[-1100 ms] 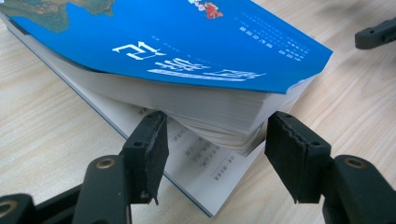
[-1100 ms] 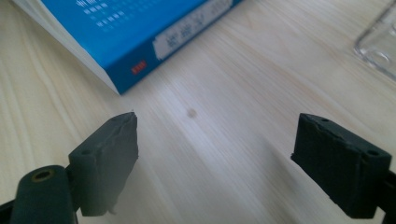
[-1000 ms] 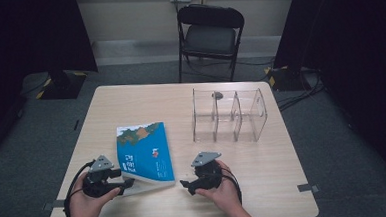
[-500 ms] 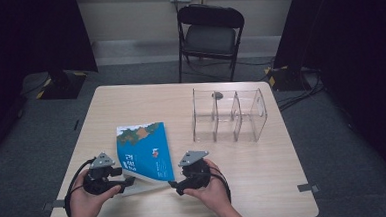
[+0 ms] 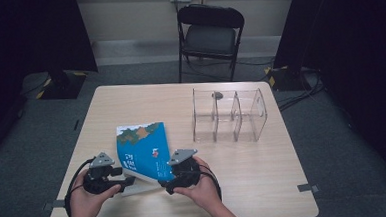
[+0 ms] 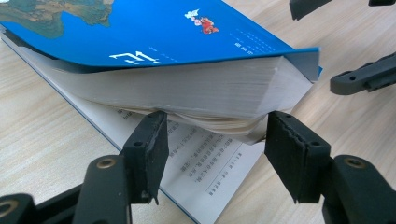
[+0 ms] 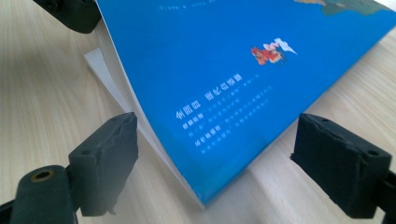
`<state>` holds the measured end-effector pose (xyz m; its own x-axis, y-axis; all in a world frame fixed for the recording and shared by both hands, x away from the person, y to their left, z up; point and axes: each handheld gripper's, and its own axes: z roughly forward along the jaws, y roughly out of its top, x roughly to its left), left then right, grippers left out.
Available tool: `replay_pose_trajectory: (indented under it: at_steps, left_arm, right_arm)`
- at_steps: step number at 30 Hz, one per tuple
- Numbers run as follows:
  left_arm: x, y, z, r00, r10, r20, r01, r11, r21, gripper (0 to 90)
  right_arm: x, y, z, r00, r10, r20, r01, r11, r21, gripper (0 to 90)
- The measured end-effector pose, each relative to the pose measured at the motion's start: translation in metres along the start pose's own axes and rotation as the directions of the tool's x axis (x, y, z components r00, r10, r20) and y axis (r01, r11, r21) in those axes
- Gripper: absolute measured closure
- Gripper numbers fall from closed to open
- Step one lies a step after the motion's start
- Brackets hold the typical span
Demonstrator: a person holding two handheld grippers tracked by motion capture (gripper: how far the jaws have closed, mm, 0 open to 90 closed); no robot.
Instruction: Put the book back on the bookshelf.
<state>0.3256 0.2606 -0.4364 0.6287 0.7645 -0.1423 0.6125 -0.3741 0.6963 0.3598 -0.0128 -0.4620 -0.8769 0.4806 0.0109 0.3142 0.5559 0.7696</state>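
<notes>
Blue book (image 5: 144,150) near the table's (image 5: 264,170) near-left edge, cover lifted. Left hand-held gripper (image 6: 212,154) released, jaws astride loose pages. Right hand-held gripper (image 7: 212,163) released, jaws wide around the book's corner.

Dim surroundings, soft close-up blur

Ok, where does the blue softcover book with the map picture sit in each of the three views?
High view: blue softcover book low centre-left on the wooden table, between both tongs.
Left gripper view: upper half, page block facing the camera.
Right gripper view: blue cover across the centre.
Shared landmark: the small red figure on the cover.
</notes>
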Motion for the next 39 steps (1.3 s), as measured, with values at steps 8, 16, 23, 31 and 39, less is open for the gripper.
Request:
replay_pose_trajectory:
  at_steps: [8, 16, 23, 31, 39]
  left_arm:
    - [0.0, 0.001, 0.0, 1.0, -0.005, -0.003, 0.005, 1.0, 0.0, 40.1]
    - [-0.001, 0.001, 0.0, 0.9999, -0.013, -0.004, 0.013, 0.9999, -0.003, 40.1]
    - [0.0, 0.002, 0.0, 1.0, -0.006, 0.0, 0.006, 1.0, 0.002, 40.1]
    - [-0.001, 0.005, 0.001, 0.9996, -0.03, 0.002, 0.03, 0.9996, -0.004, 40.2]
    - [-0.001, 0.007, 0.001, 0.9993, -0.036, 0.005, 0.036, 0.9993, -0.007, 40.2]
  right_arm:
    - [0.009, 0.009, 0.01, 0.9992, -0.028, -0.027, 0.027, 1.0, -0.003, 13.5]
    - [0.018, 0.014, 0.021, 0.9974, -0.054, -0.047, 0.054, 0.999, 0.001, 13.4]
    - [0.024, 0.013, 0.036, 0.9961, -0.082, -0.033, 0.082, 0.997, 0.001, 13.6]
    - [0.027, 0.014, 0.043, 0.9953, -0.097, -0.002, 0.097, 0.995, -0.009, 17.8]
    - [0.036, 0.013, 0.05, 0.9872, -0.15, 0.056, 0.151, 0.988, -0.028, 17.2]
